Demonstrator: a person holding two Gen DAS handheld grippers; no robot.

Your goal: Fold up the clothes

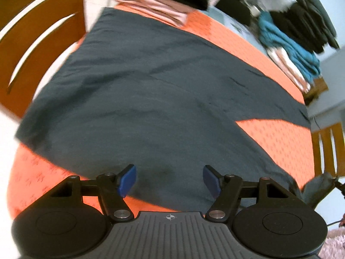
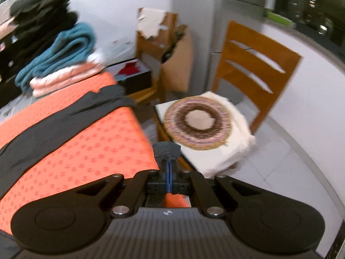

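Note:
A dark grey garment [image 1: 151,99] lies spread flat on the orange patterned tablecloth [image 1: 280,142]. My left gripper [image 1: 170,181] hovers over the garment's near edge, open, its blue pads [image 1: 127,181] wide apart with nothing between them. At the lower right of the left wrist view one corner of the garment [image 1: 319,185] is lifted off the table. In the right wrist view my right gripper [image 2: 169,161] is shut on that grey corner [image 2: 167,150], just past the table's corner. The rest of the garment [image 2: 43,133] trails back across the cloth.
Folded pink and black clothes [image 1: 151,6] are stacked at the table's far side, and a teal and dark pile [image 2: 60,56] sits at another end. Wooden chairs [image 1: 32,43] stand beside the table, one [image 2: 254,69] with a round woven cushion [image 2: 197,123]. A cardboard box [image 2: 172,60] stands behind.

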